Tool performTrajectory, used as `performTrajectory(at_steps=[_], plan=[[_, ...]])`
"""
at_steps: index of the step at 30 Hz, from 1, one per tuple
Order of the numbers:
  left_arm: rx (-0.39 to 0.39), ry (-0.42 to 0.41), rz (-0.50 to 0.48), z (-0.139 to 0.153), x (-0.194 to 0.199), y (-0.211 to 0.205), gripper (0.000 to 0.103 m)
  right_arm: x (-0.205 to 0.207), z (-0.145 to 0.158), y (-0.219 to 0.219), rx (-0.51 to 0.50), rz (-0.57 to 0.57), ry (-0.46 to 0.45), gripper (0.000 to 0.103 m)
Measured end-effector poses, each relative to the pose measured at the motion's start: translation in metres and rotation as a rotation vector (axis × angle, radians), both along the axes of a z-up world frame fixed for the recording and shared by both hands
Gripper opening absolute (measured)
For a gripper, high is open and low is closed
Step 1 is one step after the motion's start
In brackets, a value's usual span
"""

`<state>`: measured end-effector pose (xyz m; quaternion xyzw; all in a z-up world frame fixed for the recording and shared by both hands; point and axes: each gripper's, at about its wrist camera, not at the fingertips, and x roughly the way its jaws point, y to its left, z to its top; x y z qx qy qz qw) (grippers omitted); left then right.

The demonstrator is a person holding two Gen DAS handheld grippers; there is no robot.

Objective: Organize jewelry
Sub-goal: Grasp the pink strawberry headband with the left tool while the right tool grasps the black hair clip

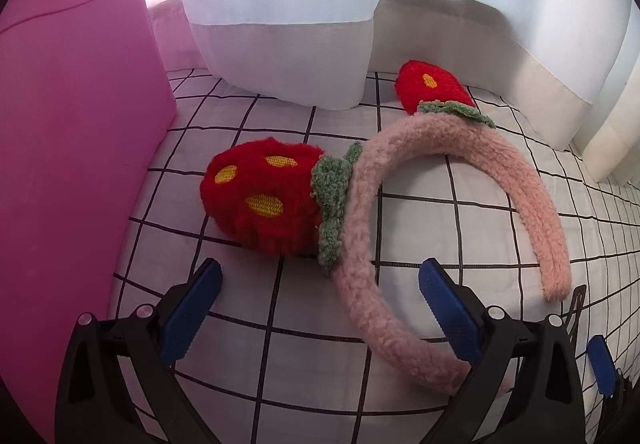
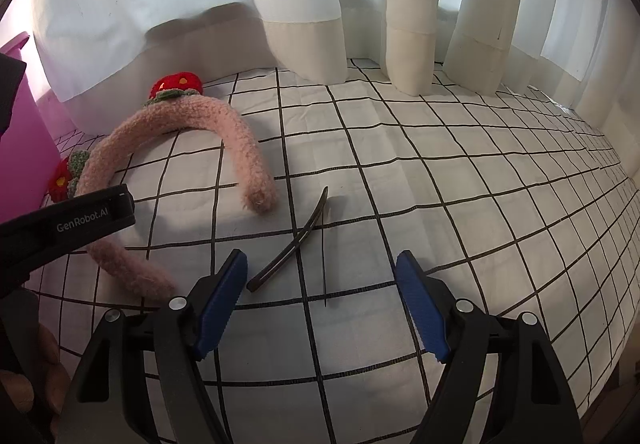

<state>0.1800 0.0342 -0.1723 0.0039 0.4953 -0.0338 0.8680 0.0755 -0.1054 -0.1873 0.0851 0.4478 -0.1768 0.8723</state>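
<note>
A fluffy pink headband (image 1: 360, 236) with two red plush strawberries (image 1: 260, 200) lies on the checked cloth. My left gripper (image 1: 320, 280) is open, its blue pads either side of the headband's near arm, not closed on it. The headband also shows in the right wrist view (image 2: 192, 124) at the left. A thin dark hair clip (image 2: 292, 244) lies on the cloth just ahead of my right gripper (image 2: 320, 268), which is open and empty. The clip's end shows at the right edge of the left wrist view (image 1: 576, 300).
A pink box (image 1: 72, 132) stands at the left, close to the strawberries. White curtains (image 2: 304, 4) hang along the back of the white checked cloth (image 2: 460, 172). The left gripper's black body (image 2: 68, 224) crosses the left of the right wrist view.
</note>
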Motion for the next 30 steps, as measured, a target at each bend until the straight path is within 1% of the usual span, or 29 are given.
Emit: performTrajectory(at_steps=[6,8,10,12,13,15,16,17,18,19,21,23,25,30], plan=[[0.004,-0.023,-0.001,-0.002,-0.004,-0.002,0.097,0.0,0.0,0.001,-0.005,0.0,-0.002,0.074],[-0.001,-0.031,-0.015,-0.001,-0.007,-0.003,0.093,-0.002,0.001,0.002,-0.012,0.004,-0.003,0.073],[0.0,-0.043,-0.039,0.001,-0.016,-0.006,0.085,-0.002,0.002,0.006,-0.02,0.02,-0.006,0.069],[-0.002,-0.046,-0.053,0.004,-0.021,-0.01,0.07,-0.003,0.003,0.011,-0.03,0.041,-0.007,0.06],[-0.004,-0.045,-0.056,0.004,-0.022,-0.011,0.067,-0.003,0.004,0.013,-0.031,0.049,-0.009,0.057],[-0.006,-0.047,-0.061,0.006,-0.024,-0.015,0.051,-0.003,0.004,0.013,-0.016,0.062,-0.013,0.049],[-0.009,-0.049,-0.065,0.007,-0.025,-0.015,0.044,-0.003,0.005,0.013,-0.012,0.069,-0.011,0.048],[-0.013,-0.049,-0.068,0.008,-0.025,-0.015,0.029,-0.003,0.005,0.013,-0.013,0.081,-0.01,0.041],[-0.016,-0.045,-0.067,0.009,-0.024,-0.016,0.023,-0.002,0.006,0.014,-0.02,0.092,-0.007,0.031],[-0.023,-0.04,-0.063,0.01,-0.021,-0.018,0.022,-0.001,0.006,0.014,-0.026,0.097,0.001,0.031],[-0.039,-0.033,-0.051,0.011,-0.019,-0.016,0.016,-0.001,0.006,0.011,-0.006,0.116,-0.004,0.03],[-0.062,-0.024,-0.037,0.011,-0.017,-0.011,0.012,-0.003,0.007,0.007,0.014,0.131,-0.01,0.029],[-0.085,-0.02,-0.029,0.012,-0.02,-0.005,0.012,-0.007,0.008,0.003,0.029,0.133,-0.019,0.029],[-0.091,-0.037,-0.03,0.023,-0.029,-0.003,0.012,-0.02,0.014,-0.009,0.083,0.124,-0.044,0.029]])
